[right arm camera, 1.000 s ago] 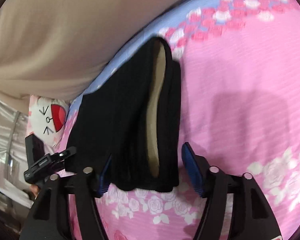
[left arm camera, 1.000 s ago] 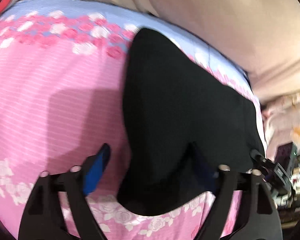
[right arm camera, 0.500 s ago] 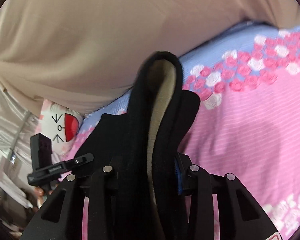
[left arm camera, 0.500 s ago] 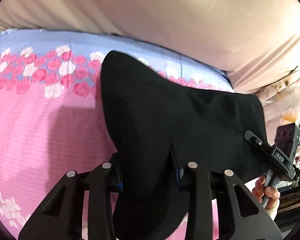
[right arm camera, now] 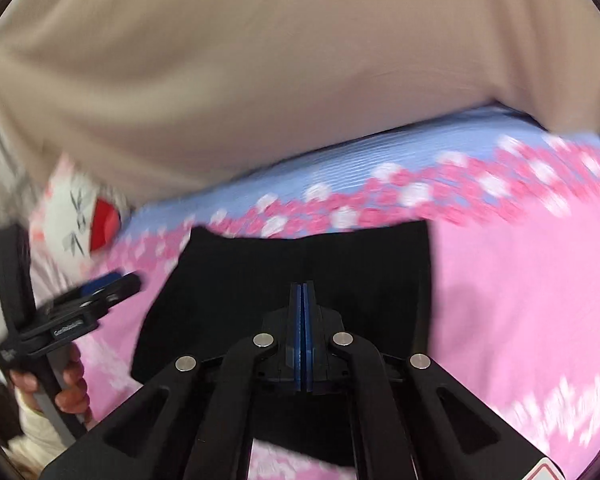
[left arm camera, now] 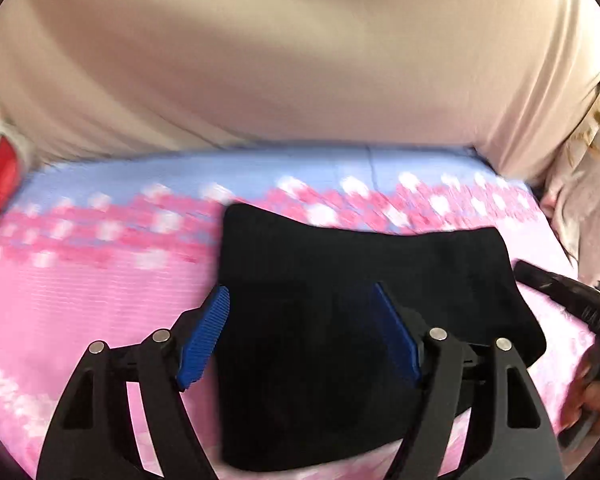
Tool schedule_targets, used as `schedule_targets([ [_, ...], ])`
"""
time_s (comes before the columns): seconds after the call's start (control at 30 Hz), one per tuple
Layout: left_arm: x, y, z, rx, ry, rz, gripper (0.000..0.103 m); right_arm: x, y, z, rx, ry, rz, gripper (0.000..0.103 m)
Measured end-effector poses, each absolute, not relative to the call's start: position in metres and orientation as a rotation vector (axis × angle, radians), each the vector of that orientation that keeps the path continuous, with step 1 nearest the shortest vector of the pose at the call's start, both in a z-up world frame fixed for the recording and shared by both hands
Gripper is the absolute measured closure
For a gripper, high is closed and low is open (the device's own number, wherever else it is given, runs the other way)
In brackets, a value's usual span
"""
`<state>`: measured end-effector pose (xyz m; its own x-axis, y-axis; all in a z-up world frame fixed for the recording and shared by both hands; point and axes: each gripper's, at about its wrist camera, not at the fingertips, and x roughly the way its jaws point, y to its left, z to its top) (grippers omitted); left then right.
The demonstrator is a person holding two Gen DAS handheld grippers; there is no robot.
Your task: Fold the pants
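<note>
Beige curtain (left arm camera: 300,60) fills the whole background, hanging behind the bed. Bed sheet (left arm camera: 80,300) is pink with fine stripes; a pale blue band runs along the far edge, bordered by a row of pink and white roses. Both views are motion-blurred.

One pair of black pants (left arm camera: 340,320), folded into a compact, roughly rectangular bundle, lies flat on the sheet, near the rose border. Its long axis runs left-right across the bed in the left wrist view; waist and hem ends cannot be told apart. Right wrist view shows the same bundle (right arm camera: 300,272) with a faint central crease running away from the camera.

One white plush (right arm camera: 74,216) with a red patch and black marks sits at the left end of the bed, against the curtain.

Two grippers. Left gripper (left arm camera: 300,328): jaws wide apart, blue pads showing, poised over the pants' left part, gripping nothing. Right gripper (right arm camera: 303,320): jaws pressed together pad to pad, with no cloth visible between them, above the bundle. The left gripper (right arm camera: 84,312) also shows at the right view's left edge, in a bare hand (right arm camera: 66,388).
</note>
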<state>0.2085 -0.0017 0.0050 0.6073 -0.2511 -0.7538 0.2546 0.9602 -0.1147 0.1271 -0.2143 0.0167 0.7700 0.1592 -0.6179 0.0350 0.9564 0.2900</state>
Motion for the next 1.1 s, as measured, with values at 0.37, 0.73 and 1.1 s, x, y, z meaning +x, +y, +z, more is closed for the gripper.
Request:
schedule_targets([
  [0.37,0.26,0.008,-0.032,-0.022,0.967,-0.198,0.017,0.186,-0.267,-0.014,0.371,0.806,-0.074,0.097],
  [0.73,0.201,0.033,-0.043,0.028,0.969,-0.183,0.016,0.085,-0.237,-0.02,0.375,0.767,0.0,0.092],
  [1.1,0.133,0.032,-0.029,0.081,0.925,-0.144,0.015,0.034,-0.21,-0.029,0.315,0.753,-0.062,0.092],
])
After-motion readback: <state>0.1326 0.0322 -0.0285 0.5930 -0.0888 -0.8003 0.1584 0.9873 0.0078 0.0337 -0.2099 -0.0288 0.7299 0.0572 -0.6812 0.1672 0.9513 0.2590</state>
